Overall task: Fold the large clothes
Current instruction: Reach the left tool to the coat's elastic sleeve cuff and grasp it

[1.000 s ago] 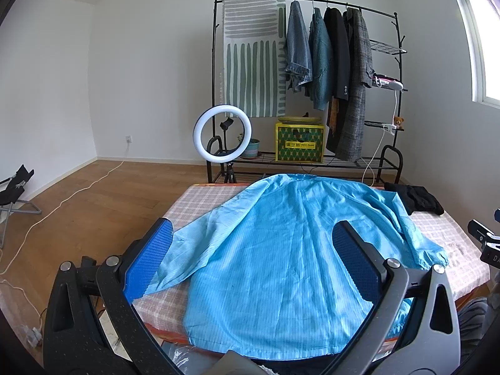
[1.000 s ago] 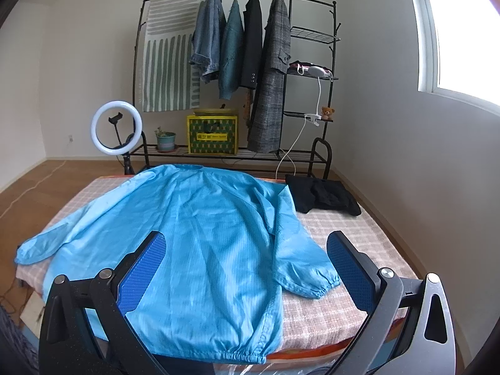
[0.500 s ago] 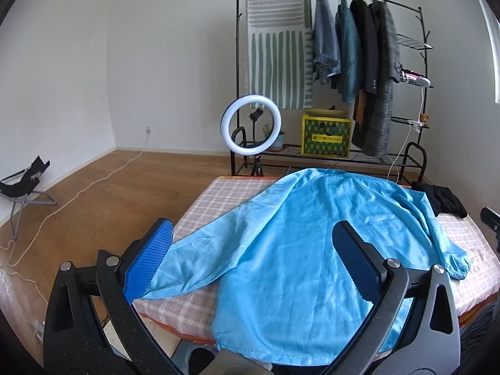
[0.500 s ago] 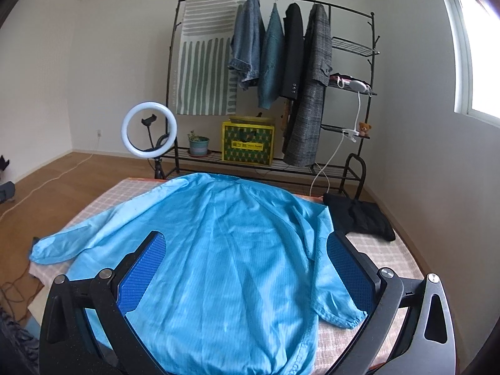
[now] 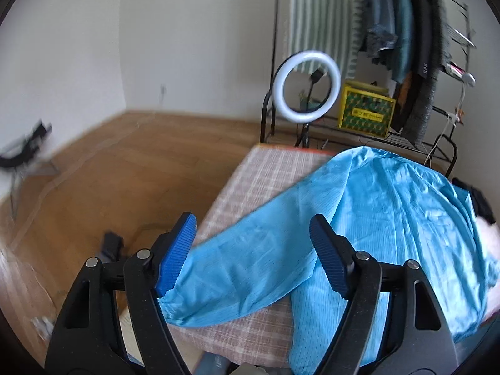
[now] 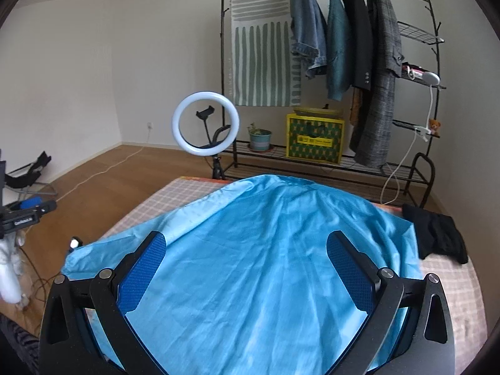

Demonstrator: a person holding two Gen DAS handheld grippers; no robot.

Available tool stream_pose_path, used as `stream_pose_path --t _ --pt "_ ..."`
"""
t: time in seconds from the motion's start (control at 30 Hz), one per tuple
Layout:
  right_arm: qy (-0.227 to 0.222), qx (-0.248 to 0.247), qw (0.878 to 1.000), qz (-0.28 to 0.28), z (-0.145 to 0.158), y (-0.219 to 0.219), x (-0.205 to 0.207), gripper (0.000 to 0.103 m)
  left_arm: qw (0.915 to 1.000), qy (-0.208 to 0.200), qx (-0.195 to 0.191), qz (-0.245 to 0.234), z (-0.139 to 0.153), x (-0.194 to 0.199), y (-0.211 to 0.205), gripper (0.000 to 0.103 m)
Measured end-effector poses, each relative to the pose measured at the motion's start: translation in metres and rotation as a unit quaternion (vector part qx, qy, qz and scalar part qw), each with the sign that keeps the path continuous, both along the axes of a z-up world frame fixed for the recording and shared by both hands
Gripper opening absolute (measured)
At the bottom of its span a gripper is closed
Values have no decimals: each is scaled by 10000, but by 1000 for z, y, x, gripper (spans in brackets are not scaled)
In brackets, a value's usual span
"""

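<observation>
A large bright blue long-sleeved garment (image 6: 275, 250) lies spread flat on a bed with a pink checked cover (image 6: 162, 203). In the left wrist view the garment (image 5: 390, 212) stretches its left sleeve (image 5: 243, 268) toward the bed's near left corner. My left gripper (image 5: 253, 247) is open and empty, hovering just above that sleeve near its cuff. My right gripper (image 6: 247, 265) is open and empty above the middle of the garment's body.
A black garment (image 6: 437, 237) lies at the bed's right edge. A ring light (image 6: 205, 123) stands beyond the bed, before a clothes rack (image 6: 343, 62) with hanging coats and a yellow box (image 6: 315, 136). Wooden floor with cables and a folding stand (image 6: 28, 175) lies left.
Both grippers have swung left. The left one has dropped toward the left sleeve near the bed's corner. The right one now looks over the garment's middle. Both stay open.
</observation>
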State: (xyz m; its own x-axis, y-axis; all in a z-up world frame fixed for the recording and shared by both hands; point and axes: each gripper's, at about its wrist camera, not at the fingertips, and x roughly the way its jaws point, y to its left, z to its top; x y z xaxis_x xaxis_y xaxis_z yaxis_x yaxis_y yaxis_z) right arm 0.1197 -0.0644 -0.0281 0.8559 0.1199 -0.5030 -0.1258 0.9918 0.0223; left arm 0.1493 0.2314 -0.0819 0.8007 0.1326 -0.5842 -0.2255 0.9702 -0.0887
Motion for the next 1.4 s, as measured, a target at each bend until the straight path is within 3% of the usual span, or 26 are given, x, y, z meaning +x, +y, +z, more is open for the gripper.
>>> stream_pose_path --t 0.07,0.2,0.37,0.5,0.67,0.87,0.97,1.0,1.03,1.17,1.27,1.33,1.4 --pt "136 117 9998 123 -10 2 7 102 9978 270 -573 186 -25 15 36 78" --pt "586 339 9970 381 -32 3 22 102 9898 772 -1064 541 -68 33 85 78" --pt "1011 530 9925 441 -51 -4 32 102 9679 1409 -1758 1113 -128 40 144 78" --pt "1253 706 9885 474 -60 -8 34 102 9490 1611 -2388 1284 -162 44 171 78" --pt "1446 808 9852 451 -68 -10 37 102 9412 2171 -2259 1266 -191 55 168 78" --pt "1417 752 9863 393 -66 -12 35 102 9373 2318 -2213 1370 -201 58 168 77" --pt "1448 770 9856 405 -67 -12 36 102 9375 2362 -2196 1304 -203 61 166 45" --pt "1448 761 9857 411 -66 -11 36 102 9379 2396 -2157 1279 -204 62 165 38" --pt "1446 750 9857 420 -66 -11 35 102 9390 2399 -2102 1287 -204 62 165 37" --pt "1385 637 9875 412 -65 -11 32 102 9384 2284 -2094 1532 -200 54 176 40" --pt "1380 596 9878 402 -66 -12 33 102 9316 2210 -2277 1773 -201 45 187 71" --pt "1440 632 9867 416 -68 -12 35 102 9242 2268 -2498 1792 -208 44 191 72" --pt "1533 668 9848 472 -72 -9 37 102 9222 2316 -2589 1699 -213 45 188 70"
